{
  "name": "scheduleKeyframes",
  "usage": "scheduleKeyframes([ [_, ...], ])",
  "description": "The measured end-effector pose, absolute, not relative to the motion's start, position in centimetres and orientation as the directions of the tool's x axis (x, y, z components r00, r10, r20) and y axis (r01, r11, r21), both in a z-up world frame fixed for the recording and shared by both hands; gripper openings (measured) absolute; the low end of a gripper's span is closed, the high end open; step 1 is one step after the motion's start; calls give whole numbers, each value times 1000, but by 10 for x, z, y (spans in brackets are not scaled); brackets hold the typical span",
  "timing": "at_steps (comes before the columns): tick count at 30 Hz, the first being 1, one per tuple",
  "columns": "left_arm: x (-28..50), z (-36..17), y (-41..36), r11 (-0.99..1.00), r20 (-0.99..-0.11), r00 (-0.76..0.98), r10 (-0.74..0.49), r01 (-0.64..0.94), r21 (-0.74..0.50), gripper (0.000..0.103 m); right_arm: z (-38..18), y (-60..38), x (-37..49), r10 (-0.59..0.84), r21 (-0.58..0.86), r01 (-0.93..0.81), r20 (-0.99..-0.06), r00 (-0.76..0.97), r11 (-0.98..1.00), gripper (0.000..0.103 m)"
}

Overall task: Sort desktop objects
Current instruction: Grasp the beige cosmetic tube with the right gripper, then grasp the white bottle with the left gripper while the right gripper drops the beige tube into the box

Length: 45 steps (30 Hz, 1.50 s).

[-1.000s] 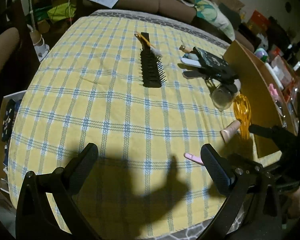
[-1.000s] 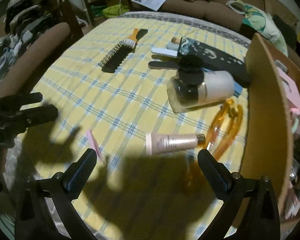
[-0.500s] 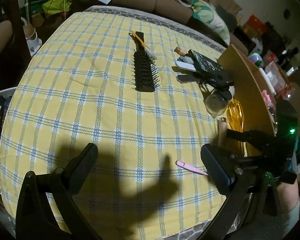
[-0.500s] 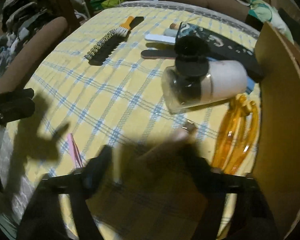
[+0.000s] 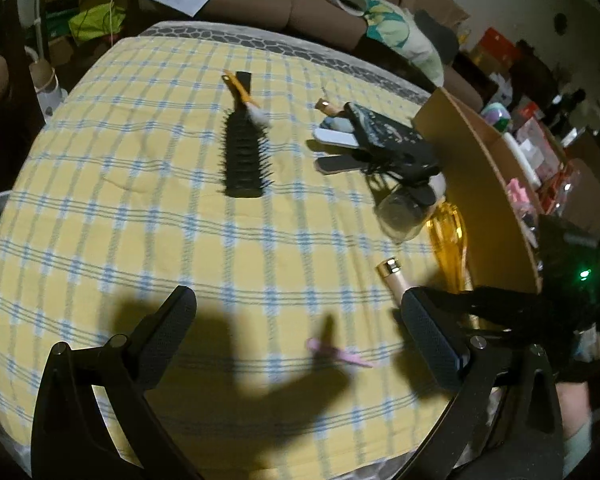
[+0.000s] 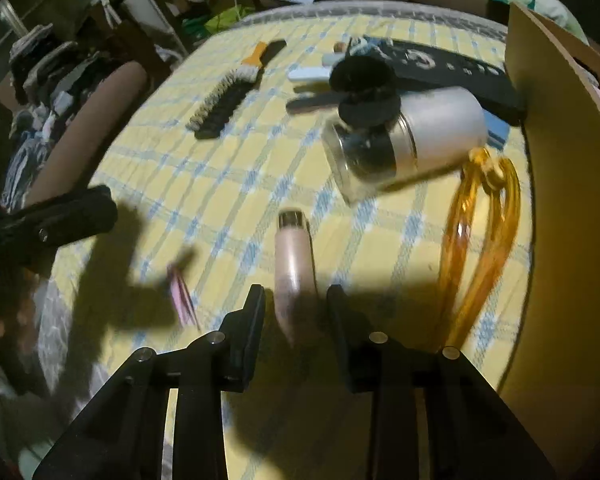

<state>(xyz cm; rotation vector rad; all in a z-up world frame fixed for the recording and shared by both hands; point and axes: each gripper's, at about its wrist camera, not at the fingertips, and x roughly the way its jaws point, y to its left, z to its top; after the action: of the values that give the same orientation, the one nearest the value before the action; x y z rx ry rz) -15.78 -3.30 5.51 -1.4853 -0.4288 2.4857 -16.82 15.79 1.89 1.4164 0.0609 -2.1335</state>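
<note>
A pale pink tube (image 6: 294, 268) with a gold cap lies on the yellow checked cloth (image 6: 228, 200), pointing away from me. My right gripper (image 6: 296, 296) straddles its near end. The jaws are closing, with a thin gap still showing on each side of the tube. The same tube (image 5: 394, 280) shows in the left wrist view beside the orange hairband (image 5: 448, 236). My left gripper (image 5: 296, 304) hangs wide open over the cloth with nothing between its fingers. Pink tweezers (image 5: 336, 354) lie on the cloth just beyond it.
A cardboard box (image 6: 572, 200) stands along the right edge. Near it lie a frosted jar (image 6: 412, 136), a black case (image 5: 384, 136), nail files (image 5: 336, 138) and a black hairbrush (image 5: 244, 156) with an orange-handled brush (image 5: 242, 94). A sofa and clutter lie beyond the table.
The right jaws narrowed from wide open to close around the pink tube, which lay crosswise before and now points along the fingers. The left gripper drifted slightly, still open.
</note>
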Motion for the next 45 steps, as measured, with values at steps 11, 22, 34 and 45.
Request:
scheduleKeyframes([
  [11, -159, 47, -12, -956, -851, -442, 284, -65, -286, 103, 16, 151, -178, -424, 223, 487, -834, -353, -844, 18],
  [22, -178, 51, 9, -961, -815, -511, 274, -176, -212, 103, 78, 201, -166, -501, 302, 452, -752, -429, -840, 18],
  [34, -228, 35, 103, -909, -780, -528, 335, -400, -119, 102, 118, 273, -178, -524, 378, 365, -671, -525, -850, 18],
  [45, -230, 20, 117, -908, -811, -460, 361, -373, -193, 45, 119, 380, -182, -427, 412, 175, -667, -610, -894, 18],
])
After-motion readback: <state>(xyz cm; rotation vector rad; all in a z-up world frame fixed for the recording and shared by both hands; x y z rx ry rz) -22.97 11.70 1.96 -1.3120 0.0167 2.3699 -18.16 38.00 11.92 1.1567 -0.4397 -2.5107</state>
